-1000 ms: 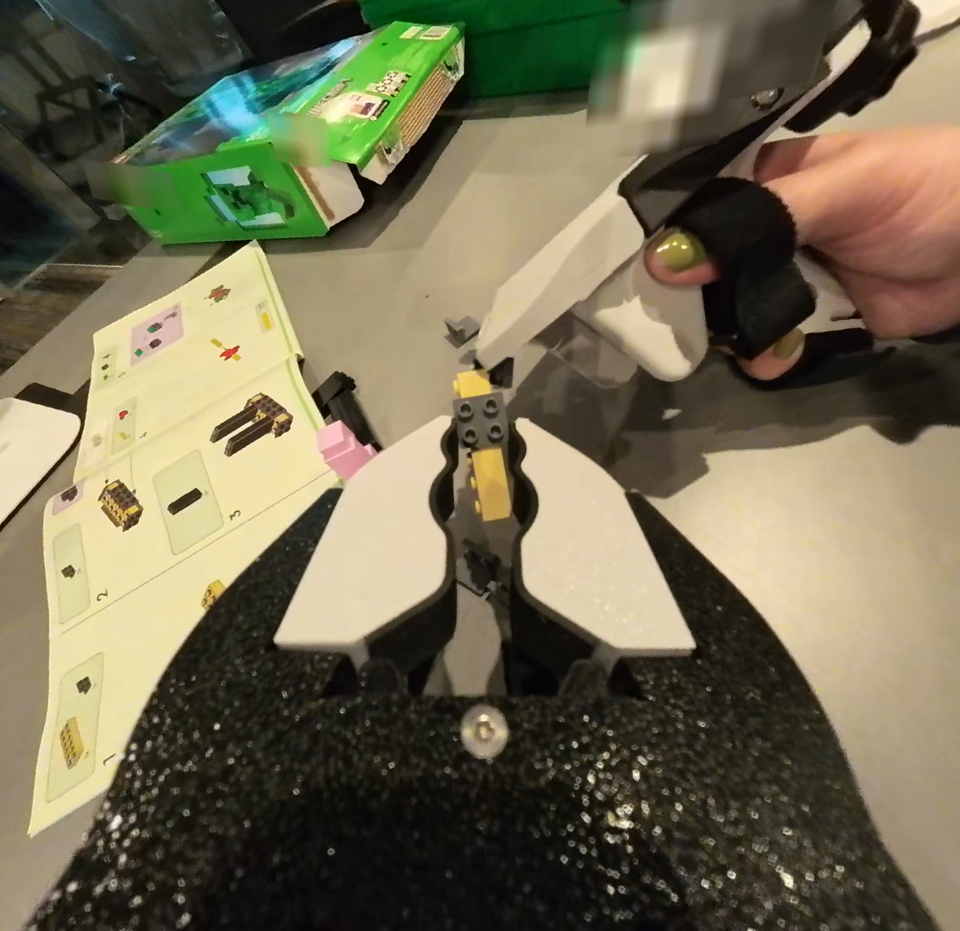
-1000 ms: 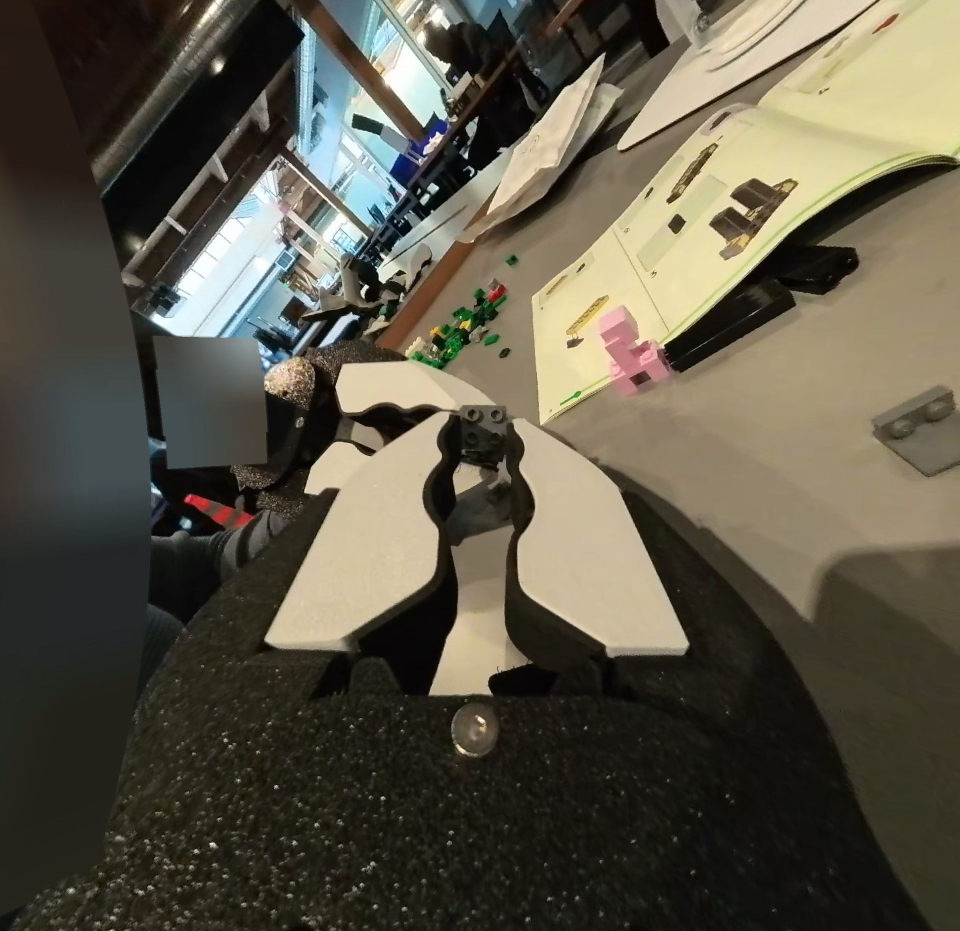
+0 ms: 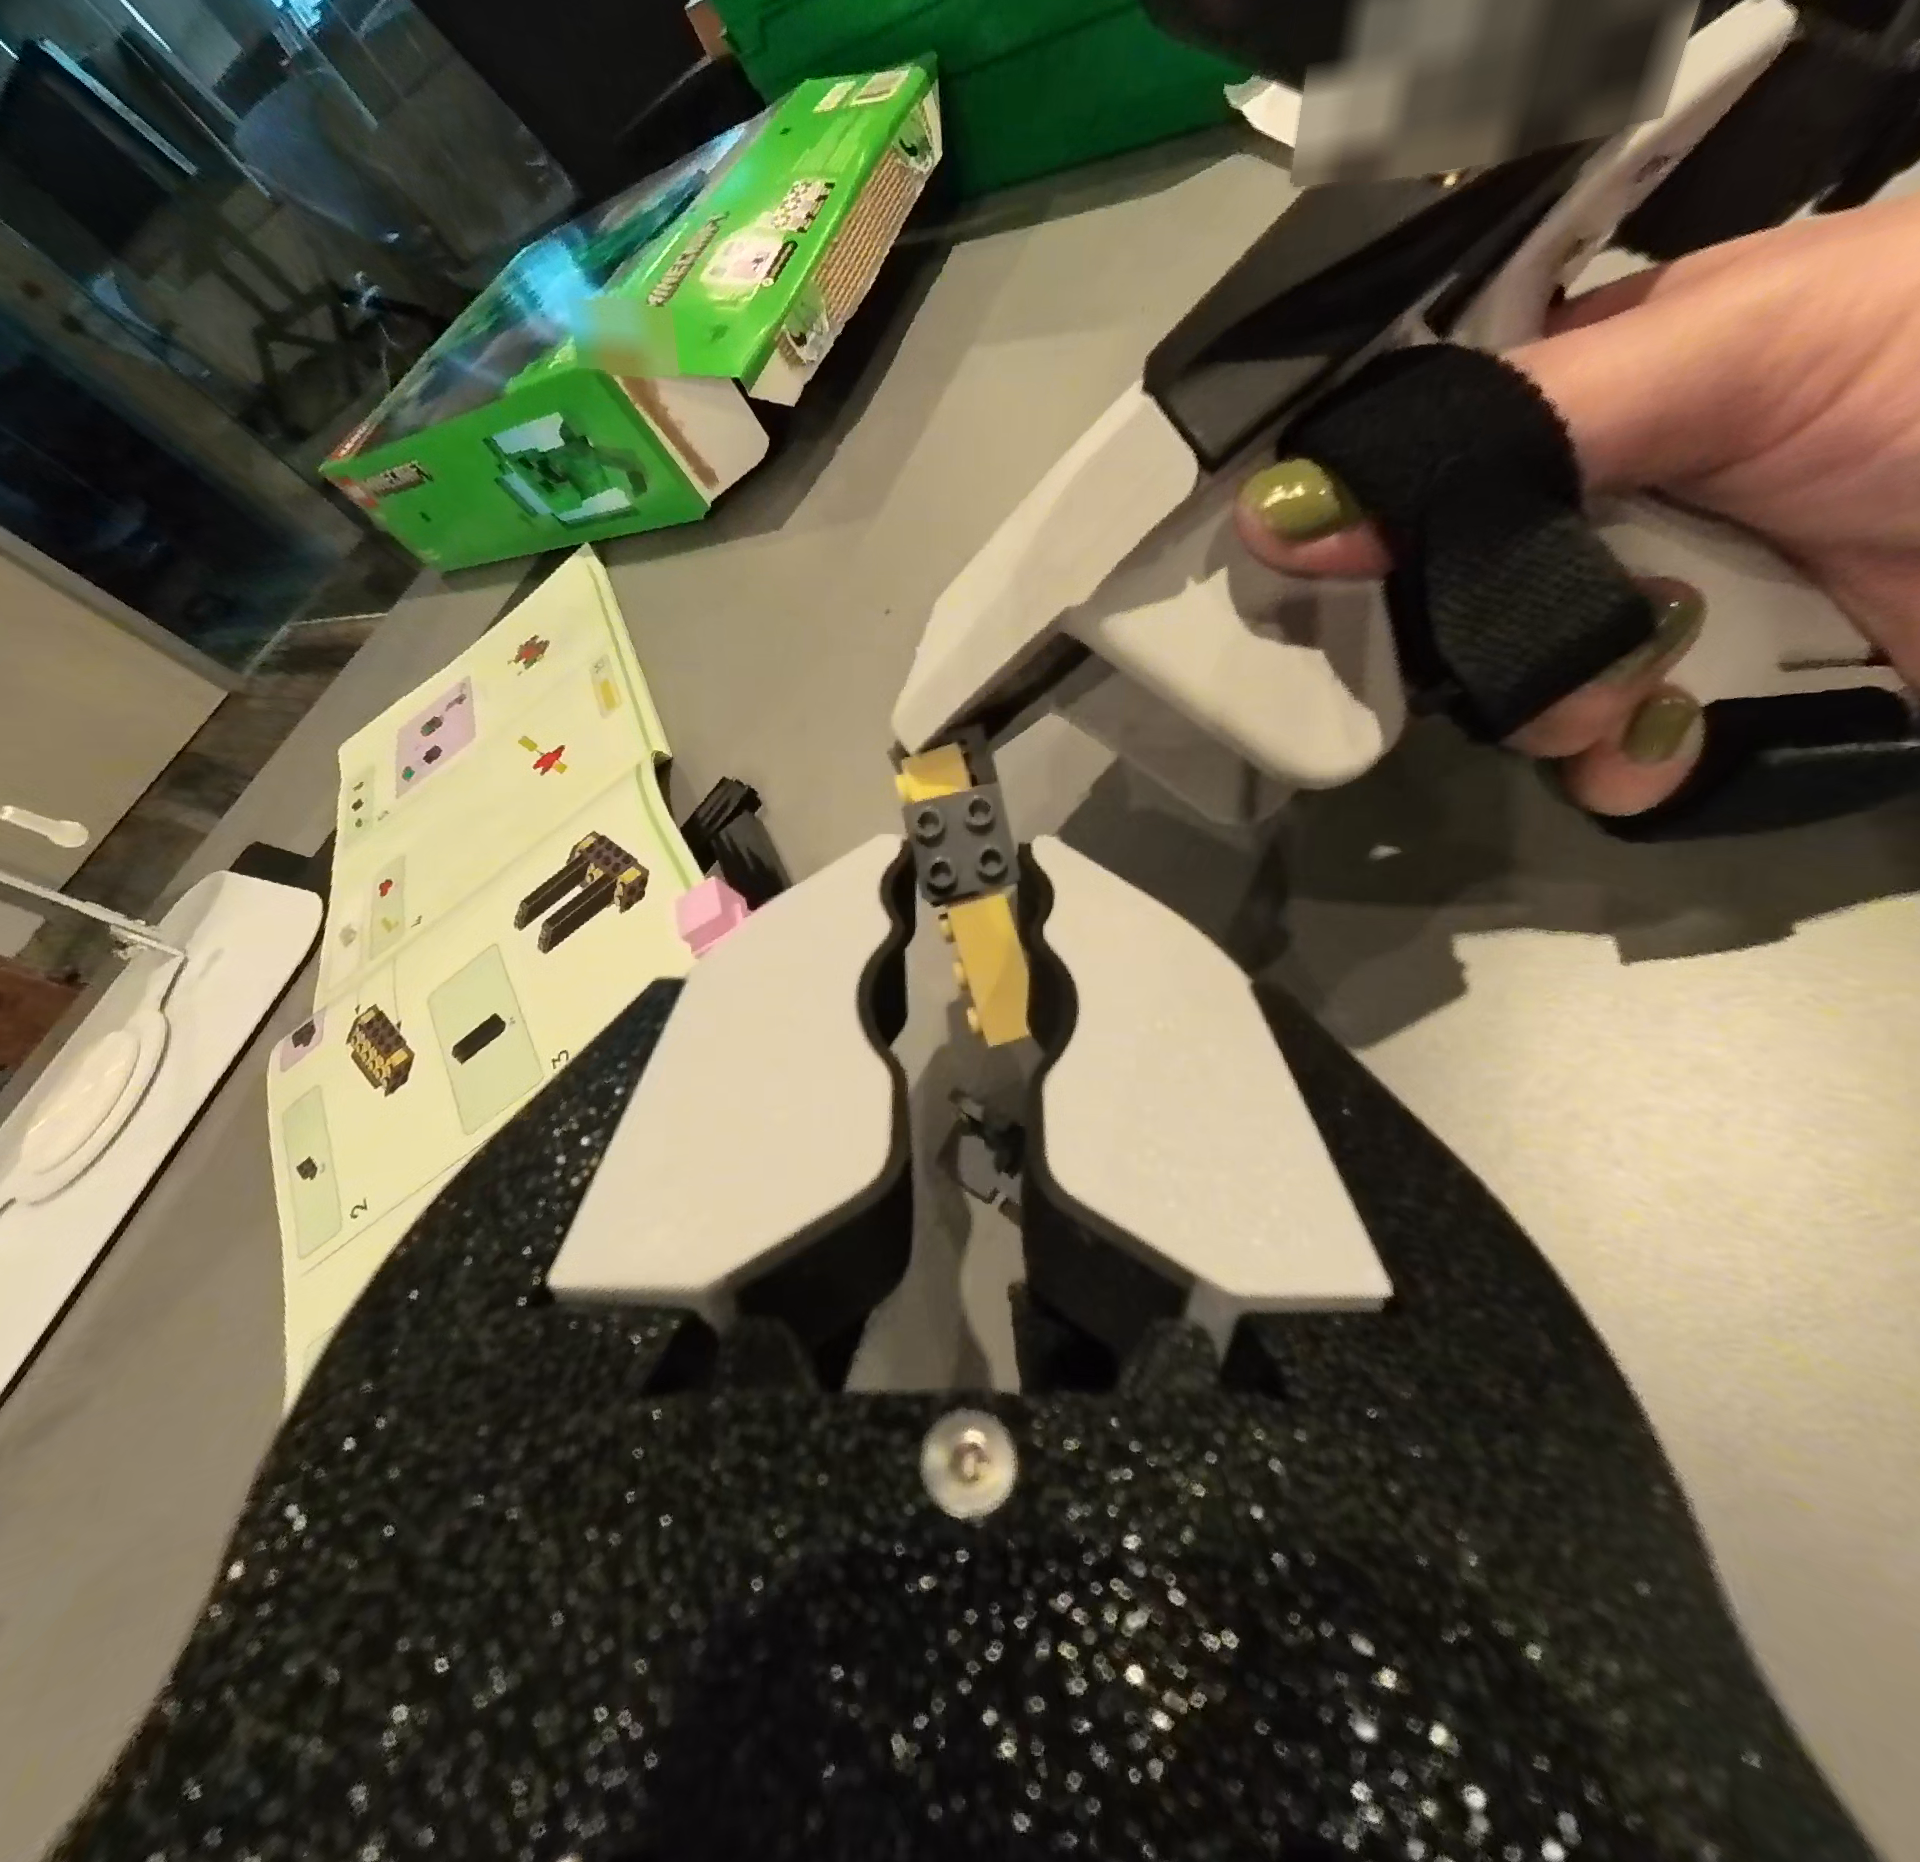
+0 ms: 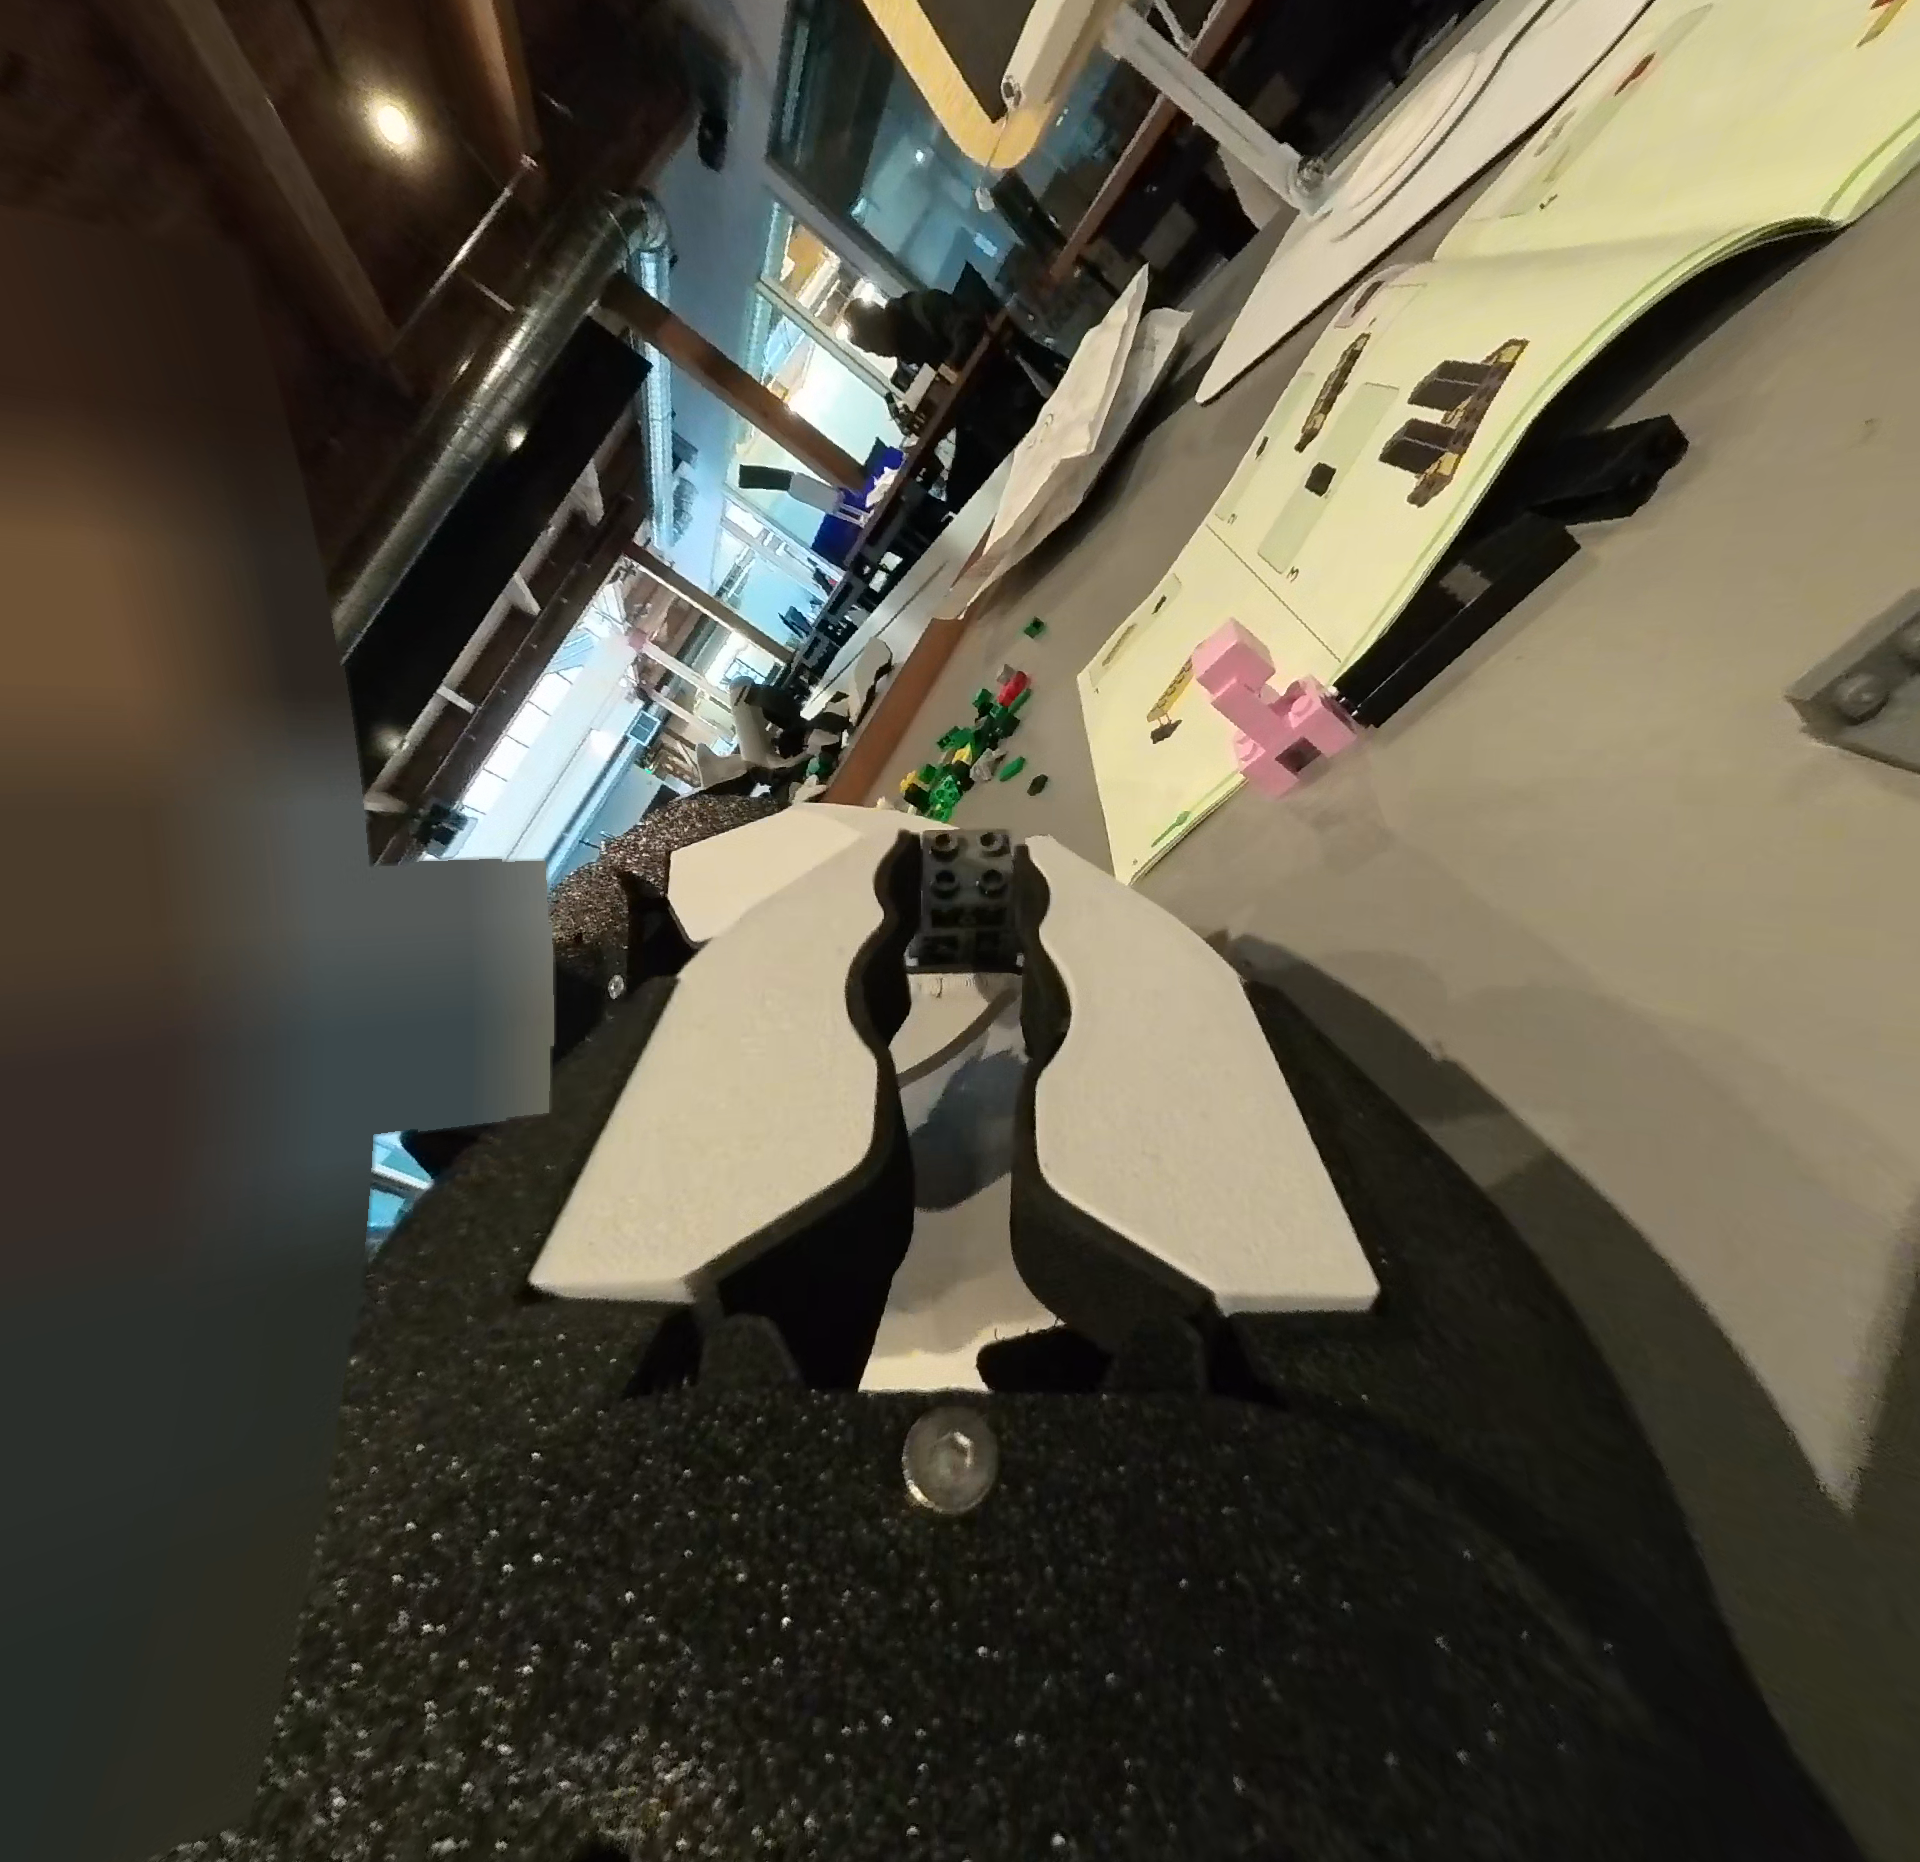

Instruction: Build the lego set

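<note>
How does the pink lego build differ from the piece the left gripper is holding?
The pink build lies loose on the table against the instruction booklet; the yellow-and-grey piece is clamped in the left gripper, off the table. The pink build is one colour; the held piece has a dark grey plate on yellow. Both are part-built.

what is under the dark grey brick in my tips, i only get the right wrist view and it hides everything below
observer: The dark grey square four-stud brick sits on the end of a yellow studded plastic plate, and the left hand-held gripper is clamped on that plate.
operator: is the plate resting on the table
observer: No, it is held up in the air, tilted, above the grey table.
operator: where is the set box, cant see it
observer: A green cardboard box lies on the table beyond the pale green instruction booklet, with its end flap open.
</note>
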{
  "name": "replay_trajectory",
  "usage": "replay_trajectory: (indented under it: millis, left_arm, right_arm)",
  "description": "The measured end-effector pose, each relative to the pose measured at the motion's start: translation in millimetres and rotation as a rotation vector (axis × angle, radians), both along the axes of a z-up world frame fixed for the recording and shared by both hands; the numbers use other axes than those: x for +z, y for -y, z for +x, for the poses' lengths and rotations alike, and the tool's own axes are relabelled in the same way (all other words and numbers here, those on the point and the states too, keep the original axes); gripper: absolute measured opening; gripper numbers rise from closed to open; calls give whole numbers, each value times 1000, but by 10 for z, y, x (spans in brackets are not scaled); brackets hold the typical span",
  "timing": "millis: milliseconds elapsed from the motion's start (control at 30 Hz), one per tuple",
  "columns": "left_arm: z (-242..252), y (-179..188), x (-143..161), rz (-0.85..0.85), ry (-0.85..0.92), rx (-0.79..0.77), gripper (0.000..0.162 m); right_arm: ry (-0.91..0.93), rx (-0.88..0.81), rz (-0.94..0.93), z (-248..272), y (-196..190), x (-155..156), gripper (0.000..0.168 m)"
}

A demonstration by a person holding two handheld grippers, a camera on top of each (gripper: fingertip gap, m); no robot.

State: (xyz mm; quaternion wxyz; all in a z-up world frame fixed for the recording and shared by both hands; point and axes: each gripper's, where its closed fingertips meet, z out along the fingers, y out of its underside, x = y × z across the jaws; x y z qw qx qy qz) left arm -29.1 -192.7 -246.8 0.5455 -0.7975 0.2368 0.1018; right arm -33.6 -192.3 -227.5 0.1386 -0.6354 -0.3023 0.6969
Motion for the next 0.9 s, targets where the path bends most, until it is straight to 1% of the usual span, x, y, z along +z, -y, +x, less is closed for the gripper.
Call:
replay_trajectory:
  millis: [33,200,400,733,767,833,900]
  left_arm:
    - [5,0,2,2,4,-3,18]
    - [72,3,49,27,54,-27,18]
    - [79,5,71,37,53,-33,18]
    - [88,-10,110,108,-45,-21,19]
    - [85,-16,109,110,-42,-15,21]
    - [73,-26,105,108,-28,-2,33]
    - [60,-31,96,97,-9,3,36]
  right_arm:
    - [-3,1,0,0,1,4,16]
    - [-49,35,-23,-11,60,54,18]
    - [-64,26,9,-10,63,78,17]
    - [-85,7,16,6,56,111,17]
    - [-84,2,8,9,45,109,17]
    - [-90,-3,-12,15,22,114,17]
    - [-94,-12,-32,24,-6,115,16]
